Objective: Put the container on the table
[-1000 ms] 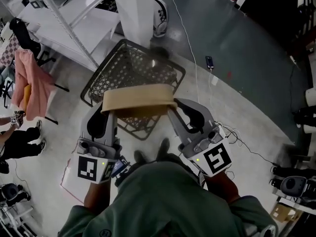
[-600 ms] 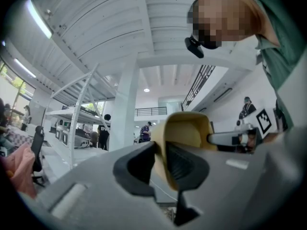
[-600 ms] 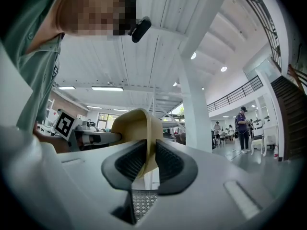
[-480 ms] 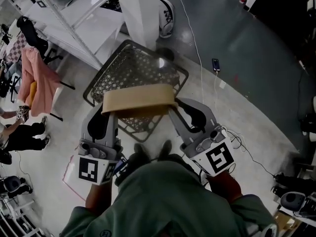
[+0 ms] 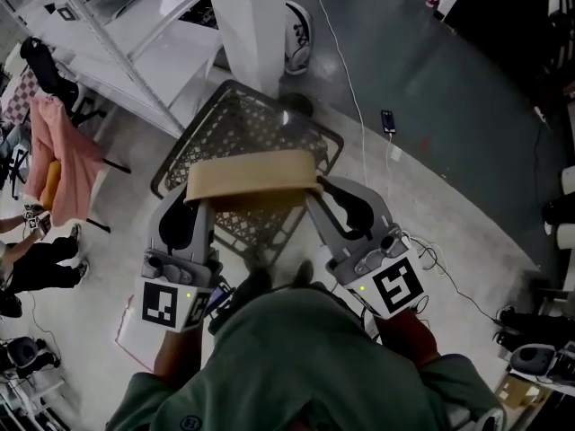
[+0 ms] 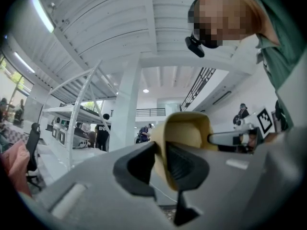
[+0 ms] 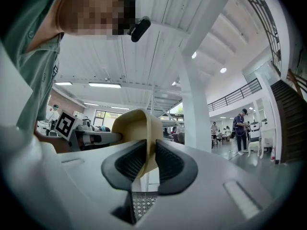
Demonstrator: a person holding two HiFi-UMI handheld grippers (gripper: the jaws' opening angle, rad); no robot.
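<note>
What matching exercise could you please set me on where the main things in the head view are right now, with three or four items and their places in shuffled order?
Things:
1. tan container
2. black mesh basket
3. pink garment
4. white pillar

Places:
A. hanging at the far left of the head view
B. clamped at its two ends by the left gripper and the right gripper
C. rising at the top middle
D. low down, beneath the held item, beside the pillar

Pairs: 1-B, 2-D, 3-A, 4-C
</note>
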